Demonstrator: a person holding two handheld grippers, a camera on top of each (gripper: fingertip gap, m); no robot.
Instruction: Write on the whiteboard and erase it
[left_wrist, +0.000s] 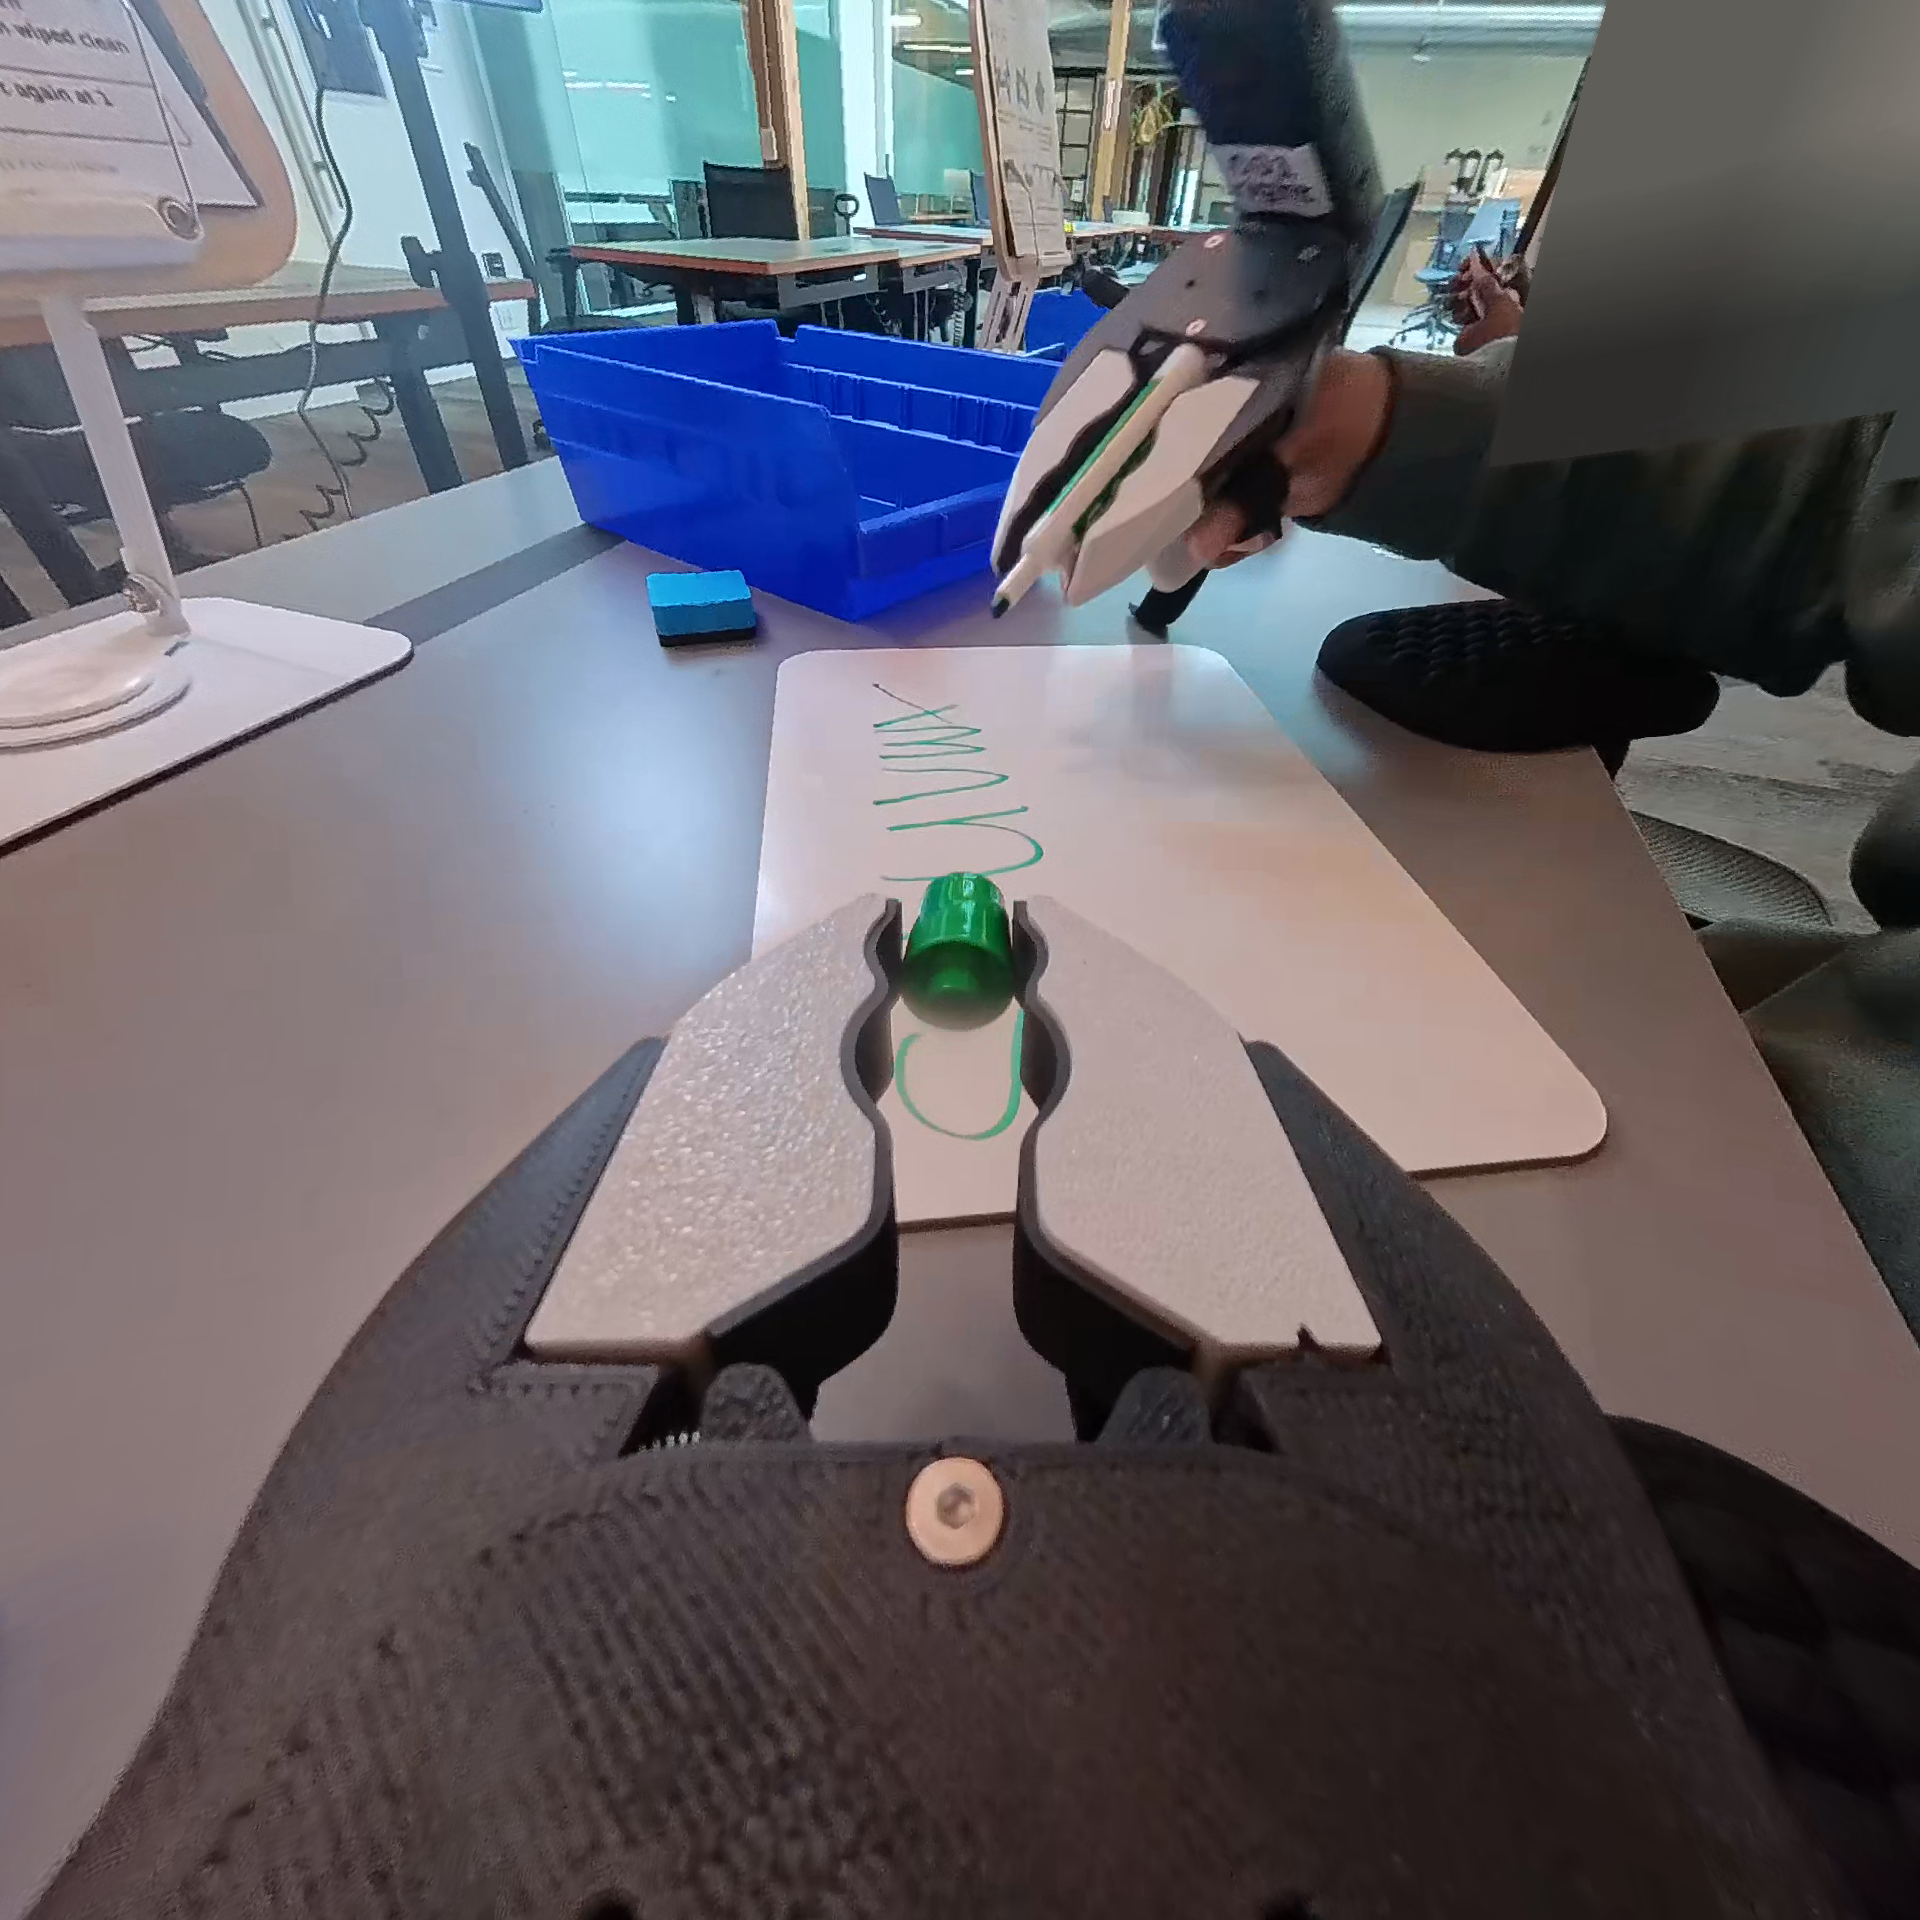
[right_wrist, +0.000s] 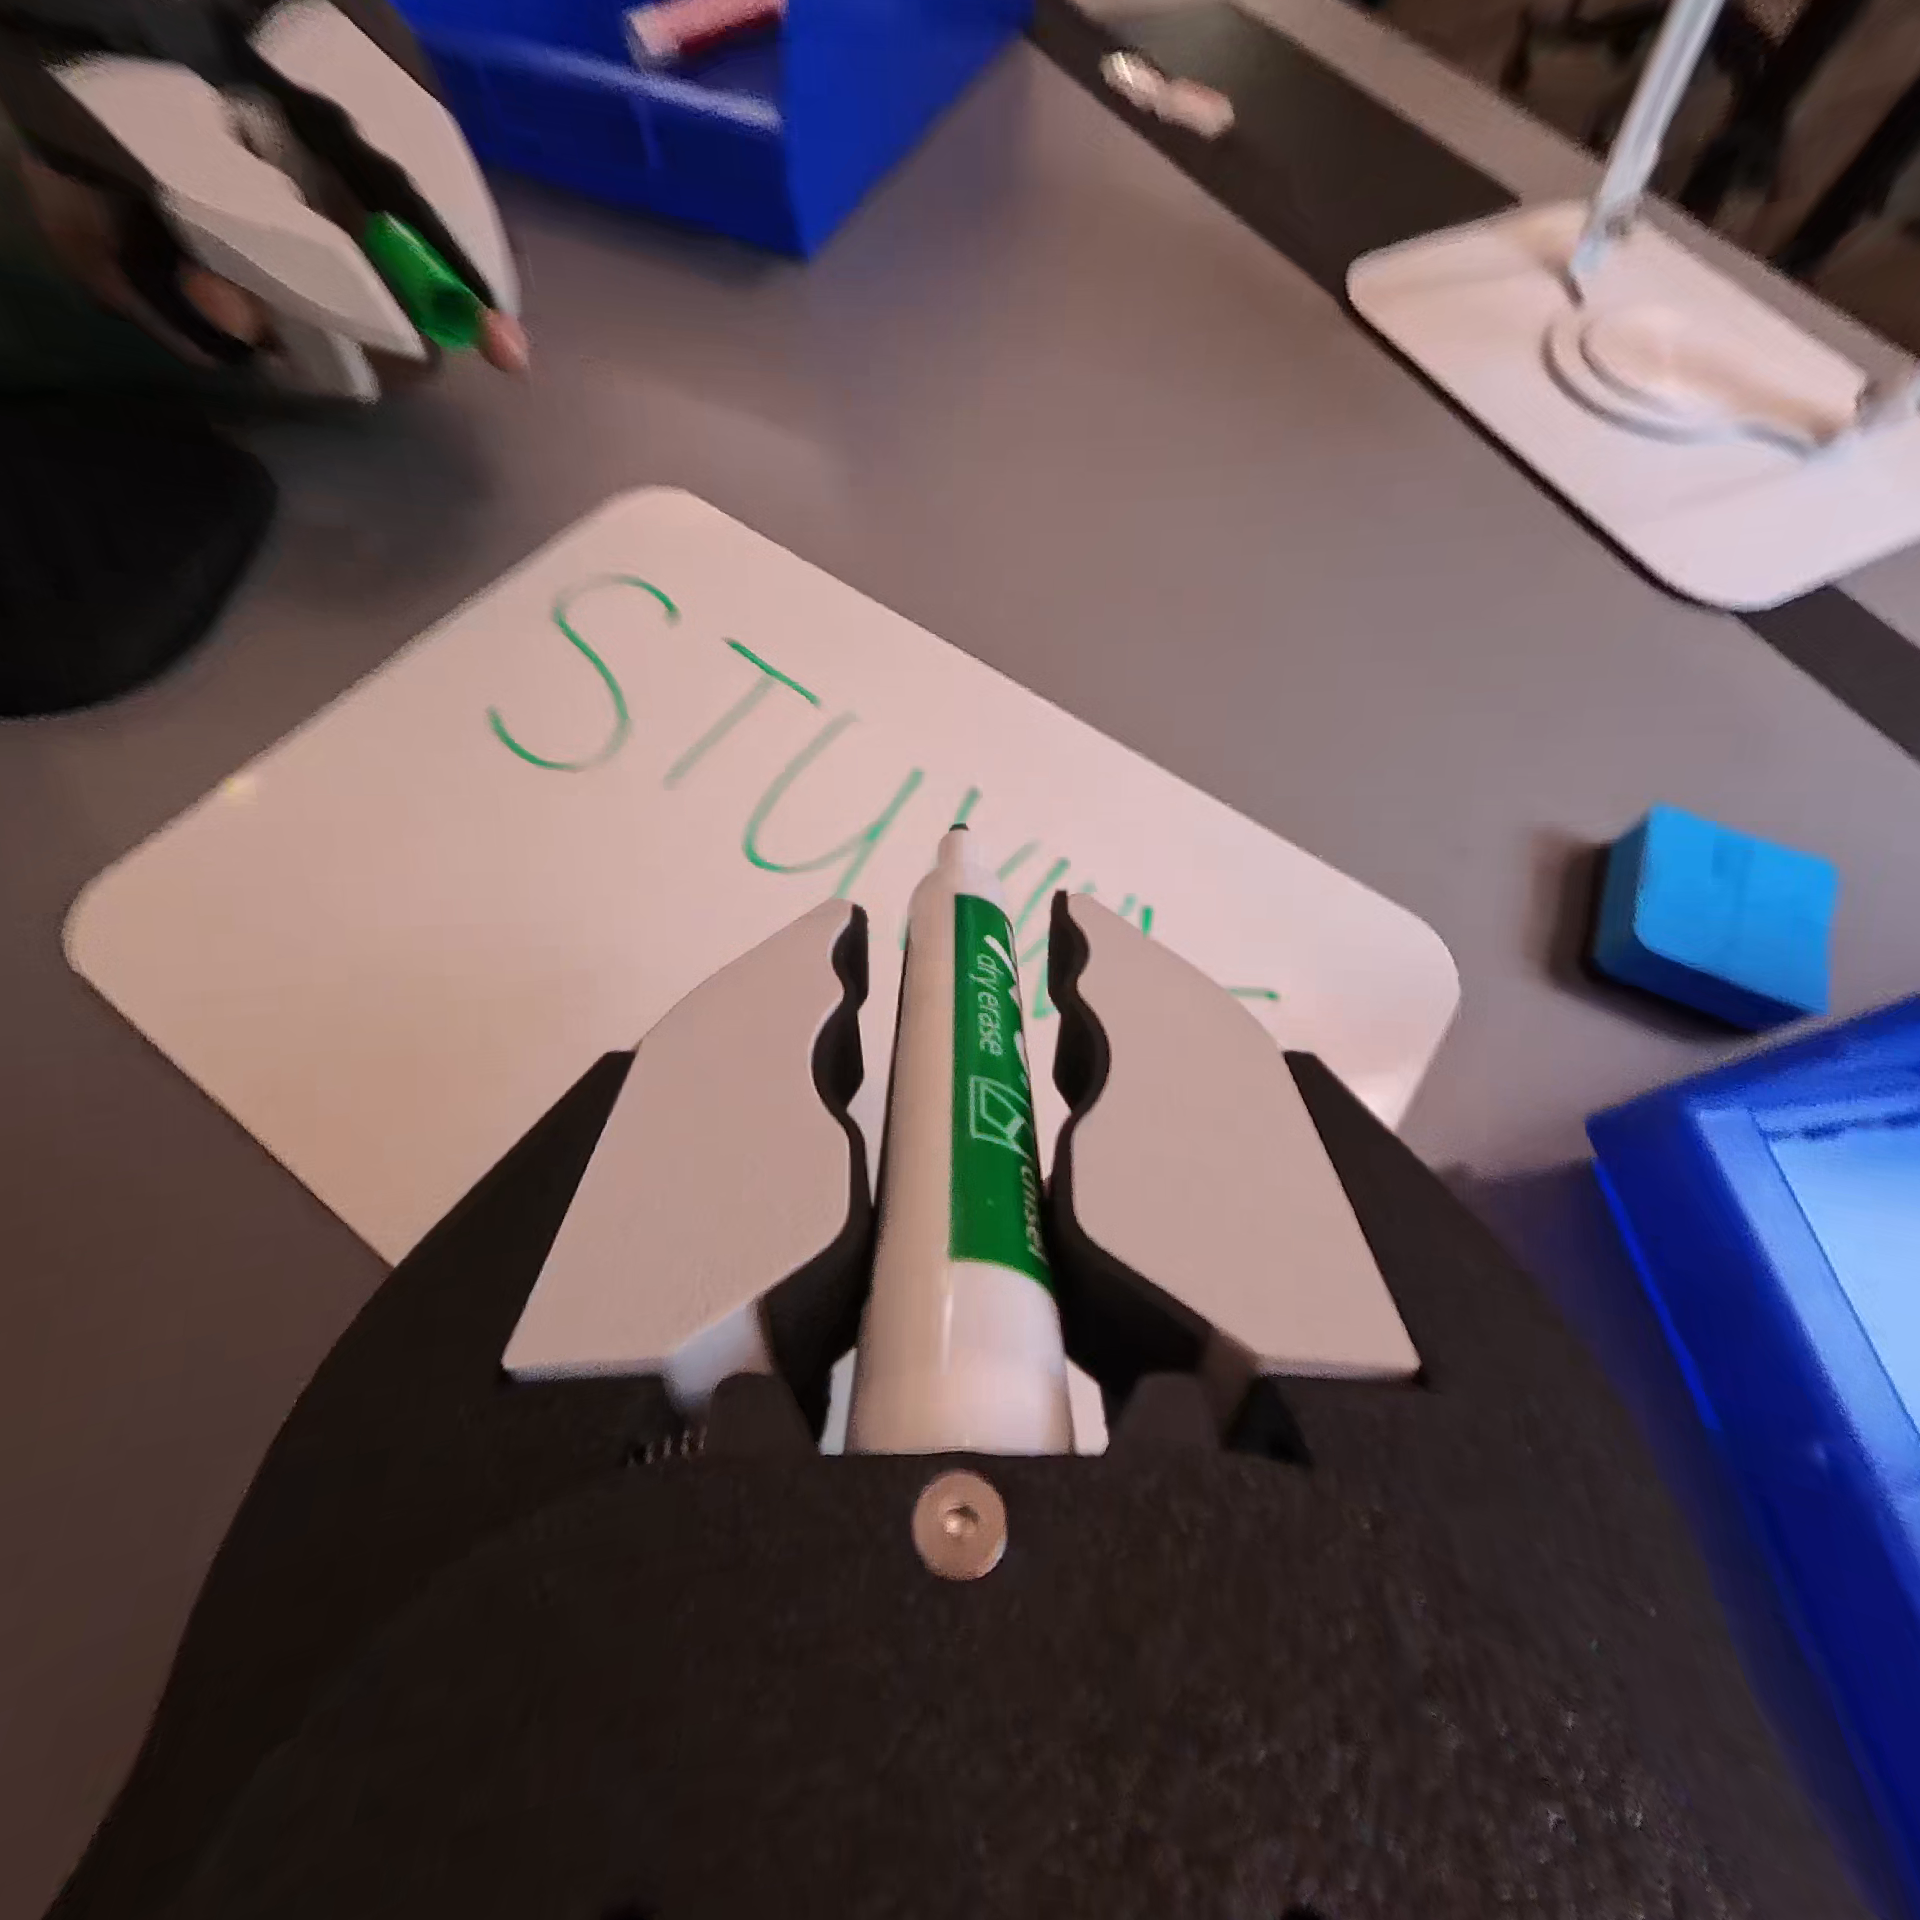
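A small white whiteboard (left_wrist: 1195, 883) with green handwriting lies flat on the grey table; it also shows in the right wrist view (right_wrist: 364, 935). My left gripper (left_wrist: 956, 914) is shut on a green marker cap (left_wrist: 956, 951) and holds it just over the board's near end. My right gripper (right_wrist: 956, 914) is shut on an uncapped green-and-white marker (right_wrist: 971, 1143), its tip lifted above the board's far end. The right gripper (left_wrist: 1039, 582) also shows in the left wrist view, the left gripper (right_wrist: 457, 312) in the right wrist view. A blue eraser (left_wrist: 701, 606) lies on the table beyond the board (right_wrist: 1714, 914).
A blue plastic bin (left_wrist: 790, 468) stands behind the board, next to the eraser. A white stand on a flat base (left_wrist: 156, 665) sits at the table's left. A person's sleeve (left_wrist: 1610, 520) reaches in from the right. A black round object (left_wrist: 1507, 675) sits by the board's right edge. The grippers' ends are close to 20 cm from one another.
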